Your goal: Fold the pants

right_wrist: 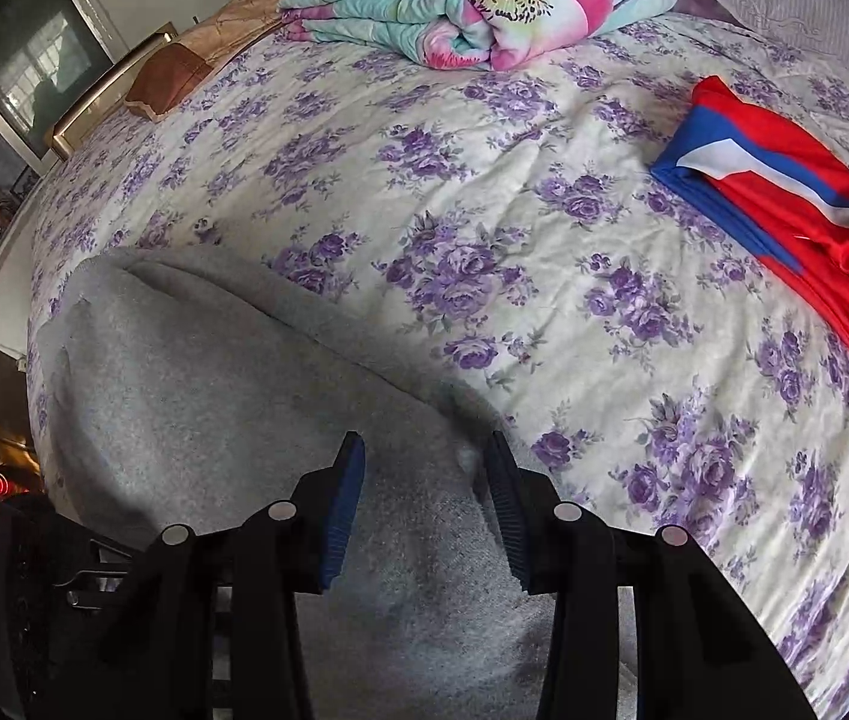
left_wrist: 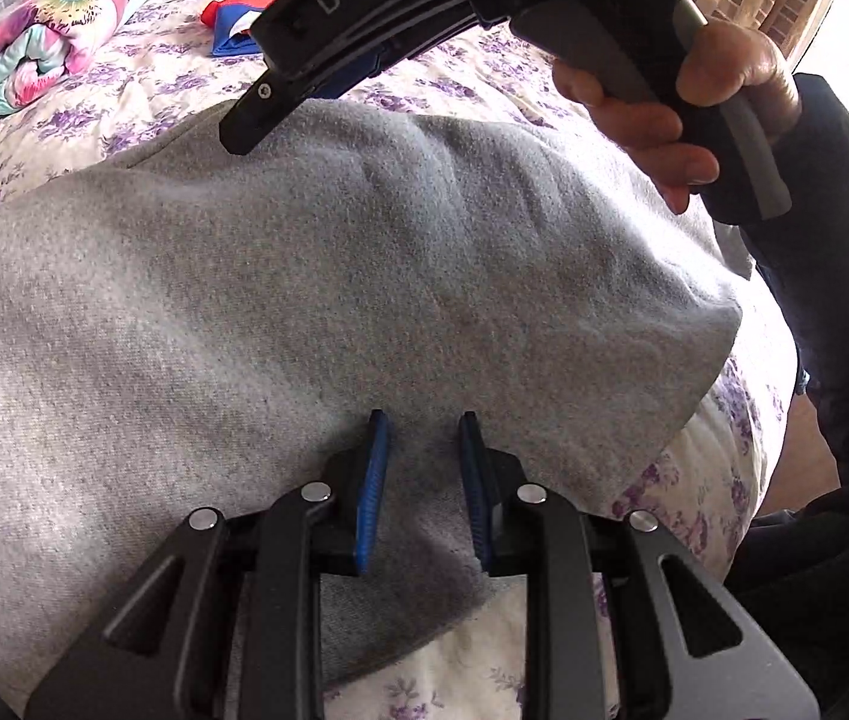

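Note:
Grey fleece pants [left_wrist: 304,276] lie folded on the flowered bedspread [left_wrist: 724,480]; they also show in the right wrist view [right_wrist: 196,372]. My left gripper [left_wrist: 424,420] is open, its blue pads straddling a strip of the grey cloth near the pants' near edge. My right gripper [right_wrist: 424,450] is open over the pants' right edge, with nothing between its pads. In the left wrist view the right gripper's body [left_wrist: 400,18] hangs above the far side of the pants, held by a hand [left_wrist: 664,114].
A folded red, blue and white garment [right_wrist: 784,204] lies on the bed at right. A rolled floral quilt [right_wrist: 472,6] sits at the head of the bed. A window [right_wrist: 10,108] and the bed's left edge are at left.

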Demonstrator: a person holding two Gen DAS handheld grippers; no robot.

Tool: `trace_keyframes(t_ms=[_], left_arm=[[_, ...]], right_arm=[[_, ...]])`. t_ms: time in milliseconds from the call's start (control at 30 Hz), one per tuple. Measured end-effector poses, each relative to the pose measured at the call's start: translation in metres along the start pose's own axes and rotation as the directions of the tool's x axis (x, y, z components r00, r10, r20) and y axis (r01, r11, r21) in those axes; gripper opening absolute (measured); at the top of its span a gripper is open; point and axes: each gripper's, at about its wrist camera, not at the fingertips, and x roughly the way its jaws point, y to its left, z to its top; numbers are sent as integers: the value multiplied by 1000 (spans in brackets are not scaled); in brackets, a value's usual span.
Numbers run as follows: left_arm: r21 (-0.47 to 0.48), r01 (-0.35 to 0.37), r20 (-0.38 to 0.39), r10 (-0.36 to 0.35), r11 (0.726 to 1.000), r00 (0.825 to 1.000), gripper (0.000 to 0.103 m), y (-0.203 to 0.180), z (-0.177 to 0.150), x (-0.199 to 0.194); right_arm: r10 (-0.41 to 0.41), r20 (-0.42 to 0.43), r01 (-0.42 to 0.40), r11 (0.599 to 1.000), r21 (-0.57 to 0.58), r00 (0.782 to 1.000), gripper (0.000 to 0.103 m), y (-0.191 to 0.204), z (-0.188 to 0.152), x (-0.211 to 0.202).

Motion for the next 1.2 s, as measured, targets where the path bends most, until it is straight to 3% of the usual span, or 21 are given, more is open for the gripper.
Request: trace_keyframes(t_ms=[33,67,100,233,333,467,600,667,733,800,900,1033,1100,1200], left_arm=[[0,0,0,0,1000,1000,23,0,0,0],[0,0,0,0,1000,1000,23,0,0,0],[-2,1,0,-1,1000,1000,23,1,1,-1],[-25,7,-20,-7,1000,1000,23,3,6,-3],[-46,-47,-25,46,998,999,23,10,19,-6],[-108,-4,-54,-2,994,999,22,27,26,4],[-111,25,-34,-29,994,999,22,34,24,3],[-116,32,-28,-36,993,999,22,35,24,2],[-129,40,-33,-44,991,998,22,36,24,0],[-157,41,-51,-49,987,997,21,37,28,-6],[-151,-2,-53,-6,988,999,21,33,43,-27],[-239,-43,-74,26,970,997,40,39,77,-42],[-285,-55,-96,29,957,995,40,44,97,-33],[-321,-6,-120,-34,947,992,38,49,122,-6]], right_arm=[[19,9,-20,1000,11,1000,42,-2,-3,1],[43,21,-44,999,21,999,30,-3,-6,2],[68,31,-69,997,28,997,9,-2,-8,2],[-34,111,31,999,26,993,6,10,0,-12],[-107,108,102,993,53,988,5,6,19,-11],[-125,-11,125,987,102,992,5,-12,30,36],[-84,-3,84,990,115,996,7,-20,31,42],[-36,-9,37,985,169,999,11,-27,30,38],[16,-12,-13,978,206,1000,24,-30,29,27],[-29,46,18,972,235,998,45,-27,25,-4],[-126,179,84,971,223,976,68,-18,9,-65],[-261,220,200,944,263,940,75,-21,-40,-117],[-287,223,216,931,294,932,75,-23,-78,-128],[-283,232,202,926,320,930,74,-19,-135,-132]])
